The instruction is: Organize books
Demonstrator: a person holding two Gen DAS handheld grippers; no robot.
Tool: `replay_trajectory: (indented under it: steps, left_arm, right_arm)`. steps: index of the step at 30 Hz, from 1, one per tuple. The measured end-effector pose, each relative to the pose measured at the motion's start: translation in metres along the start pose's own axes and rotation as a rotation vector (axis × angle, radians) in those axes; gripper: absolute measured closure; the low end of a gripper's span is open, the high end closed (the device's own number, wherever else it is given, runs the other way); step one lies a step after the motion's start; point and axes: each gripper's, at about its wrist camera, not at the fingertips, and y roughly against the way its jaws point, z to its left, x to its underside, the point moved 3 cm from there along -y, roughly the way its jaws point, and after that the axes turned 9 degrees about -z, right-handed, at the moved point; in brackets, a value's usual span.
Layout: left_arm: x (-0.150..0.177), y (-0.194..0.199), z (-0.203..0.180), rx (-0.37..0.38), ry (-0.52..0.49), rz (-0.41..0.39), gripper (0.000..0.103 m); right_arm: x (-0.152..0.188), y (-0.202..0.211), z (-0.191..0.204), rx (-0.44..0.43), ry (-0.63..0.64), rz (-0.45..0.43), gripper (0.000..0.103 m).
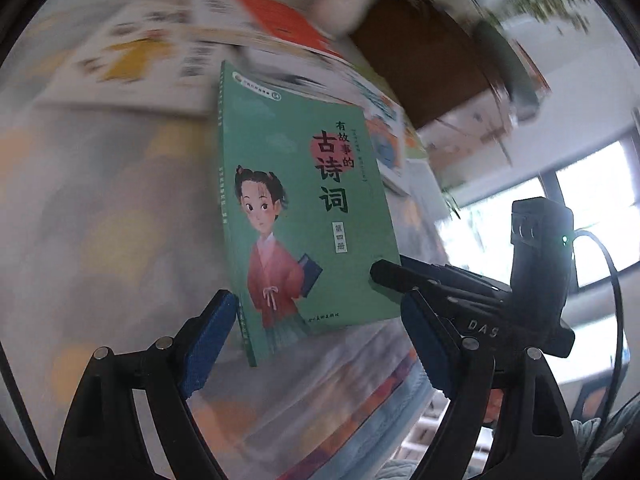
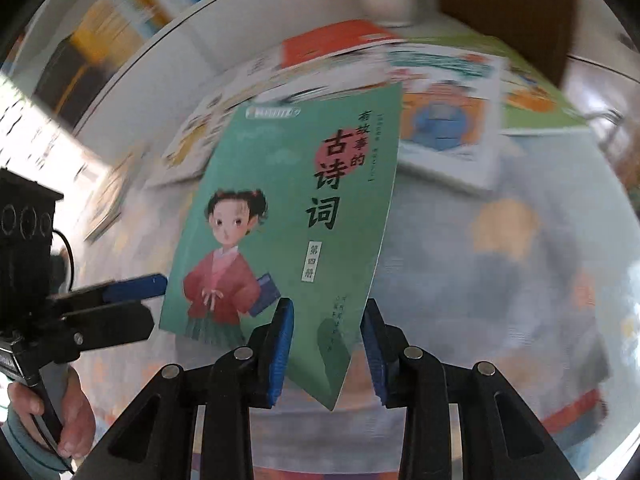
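Blue-padded fingers (image 1: 208, 344) of the left gripper (image 1: 320, 344) stand spread, the green book (image 1: 304, 208) between them, its spine just beside the left pad. Only the right wrist view shows the right gripper (image 2: 326, 344) with the book's lower corner between its narrow-set pads; whether they pinch it I cannot tell. Blurred picture books (image 2: 444, 120) lie beyond on the patterned table (image 2: 520, 264), partly hidden by the cover.
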Motion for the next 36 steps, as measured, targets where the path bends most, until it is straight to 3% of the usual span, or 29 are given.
replay_trajectory:
  steps: [5,8,16,17,18,20,21,25,30,32,36]
  left_arm:
    - [0.002,0.011,0.052,-0.081,0.162,-0.061,0.028]
    - [0.006,0.011,0.067,-0.073,0.231,-0.074,0.030]
    - [0.015,0.006,0.057,-0.072,0.184,-0.080,0.034]
    - [0.015,0.008,0.052,-0.040,0.180,-0.078,0.038]
    - [0.013,0.010,0.044,0.040,0.192,-0.083,0.048]
    - [0.010,0.017,0.029,0.167,0.207,-0.106,0.051]
    - [0.007,0.020,0.020,0.182,0.183,-0.118,0.051]
    - [0.004,0.007,0.018,0.092,0.142,-0.114,0.065]
    - [0.011,-0.020,0.052,0.048,0.266,-0.067,0.083]
    - [0.014,-0.021,0.055,0.126,0.331,-0.075,0.087]
    - [0.011,-0.012,0.057,0.364,0.492,-0.111,0.087]
  right_arm:
    - [0.003,-0.038,0.022,-0.054,0.001,0.071,0.069]
    - [0.007,-0.040,0.019,-0.084,-0.025,0.076,0.069]
    - [0.036,-0.026,0.018,-0.091,0.014,0.093,0.078]
    - [0.037,-0.026,0.020,-0.083,0.024,0.090,0.078]
    - [0.037,-0.025,0.020,-0.082,0.028,0.087,0.078]
    - [0.036,-0.025,0.018,-0.101,0.015,0.087,0.078]
    - [0.036,-0.024,0.014,-0.121,0.000,0.085,0.078]
    - [0.036,-0.023,-0.001,-0.184,-0.086,0.095,0.078]
    - [0.037,-0.022,-0.013,-0.227,-0.170,0.106,0.078]
    - [0.037,-0.022,-0.022,-0.270,-0.240,0.120,0.073]
    - [0.041,-0.020,-0.041,-0.410,-0.416,0.146,0.049]
